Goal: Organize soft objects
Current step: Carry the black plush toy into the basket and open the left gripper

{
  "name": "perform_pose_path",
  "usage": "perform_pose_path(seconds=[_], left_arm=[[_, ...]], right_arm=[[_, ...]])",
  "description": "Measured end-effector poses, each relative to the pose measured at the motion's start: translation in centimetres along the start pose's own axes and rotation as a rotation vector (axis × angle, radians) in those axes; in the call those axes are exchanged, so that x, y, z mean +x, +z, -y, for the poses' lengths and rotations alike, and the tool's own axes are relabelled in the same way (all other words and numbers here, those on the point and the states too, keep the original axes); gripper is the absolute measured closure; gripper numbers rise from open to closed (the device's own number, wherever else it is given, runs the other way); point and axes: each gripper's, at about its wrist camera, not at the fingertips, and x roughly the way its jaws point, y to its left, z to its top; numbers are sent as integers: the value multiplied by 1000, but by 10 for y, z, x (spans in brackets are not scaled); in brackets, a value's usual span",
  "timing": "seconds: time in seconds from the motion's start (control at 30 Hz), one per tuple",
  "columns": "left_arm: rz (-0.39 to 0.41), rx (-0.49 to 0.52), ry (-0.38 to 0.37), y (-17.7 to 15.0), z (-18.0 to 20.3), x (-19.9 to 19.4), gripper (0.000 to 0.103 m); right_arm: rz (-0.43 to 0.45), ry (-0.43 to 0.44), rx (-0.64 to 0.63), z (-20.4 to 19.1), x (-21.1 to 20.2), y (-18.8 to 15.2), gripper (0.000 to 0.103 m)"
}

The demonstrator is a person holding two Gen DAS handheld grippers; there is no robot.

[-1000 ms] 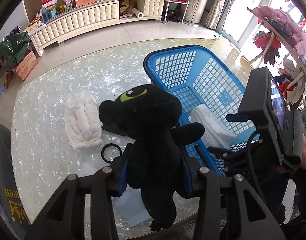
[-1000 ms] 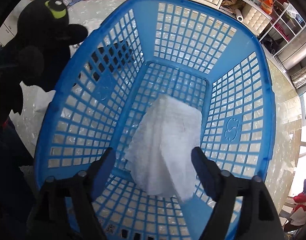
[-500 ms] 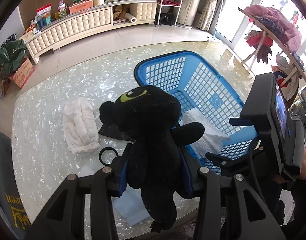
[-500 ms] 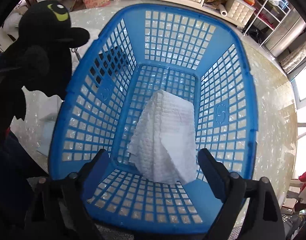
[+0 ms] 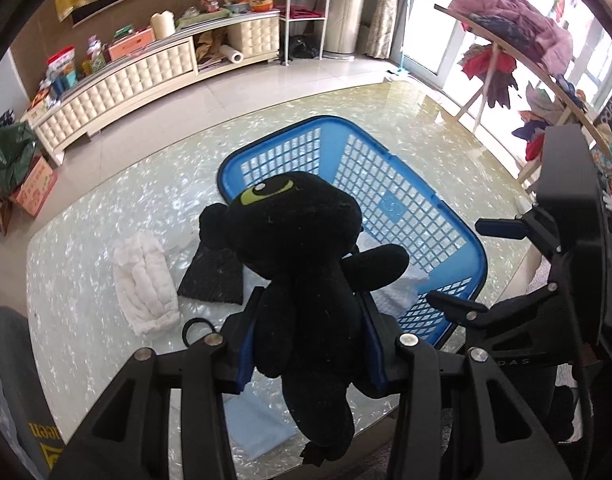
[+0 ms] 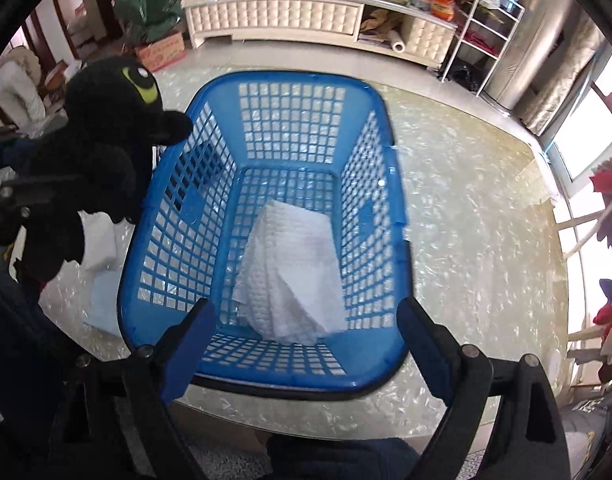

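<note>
My left gripper [image 5: 310, 320] is shut on a black plush toy [image 5: 302, 264] with a yellow-green eye and holds it above the table, beside the left wall of the blue basket [image 5: 402, 184]. The toy also shows at the left of the right wrist view [image 6: 102, 148]. My right gripper [image 6: 306, 320] is open and empty, above the near rim of the blue basket [image 6: 266, 380]. A white towel [image 6: 294, 276] lies inside the basket. A white fluffy cloth [image 5: 144, 284] and a black knitted cloth [image 5: 214, 276] lie on the table left of the basket.
A black hair ring [image 5: 196, 330] and a light blue cloth [image 5: 258, 428] lie on the marble table [image 5: 86, 240] near its front edge. A clothes rack [image 5: 518, 48] stands to the right. A long cream cabinet [image 5: 126, 80] runs along the far wall.
Both grippers have risen and drawn back. The right gripper has pulled out of the basket to above its near rim. The plush toy stays held in the left gripper.
</note>
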Motion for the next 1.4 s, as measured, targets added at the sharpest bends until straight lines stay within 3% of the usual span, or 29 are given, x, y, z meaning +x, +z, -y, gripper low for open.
perform_pose_path(seconds=[0.5,1.07,1.4], left_arm=[[-5,115,-24,23,25,13,61],[-67,300,-94,44,54,64,61],[-98,347,-140,41,57,93,61]], right_arm=[[30,-11,116,33,-9,-12,12],[6,-10,150,47,12,-11,12],[-5,-14,170,53,22,-7,12]])
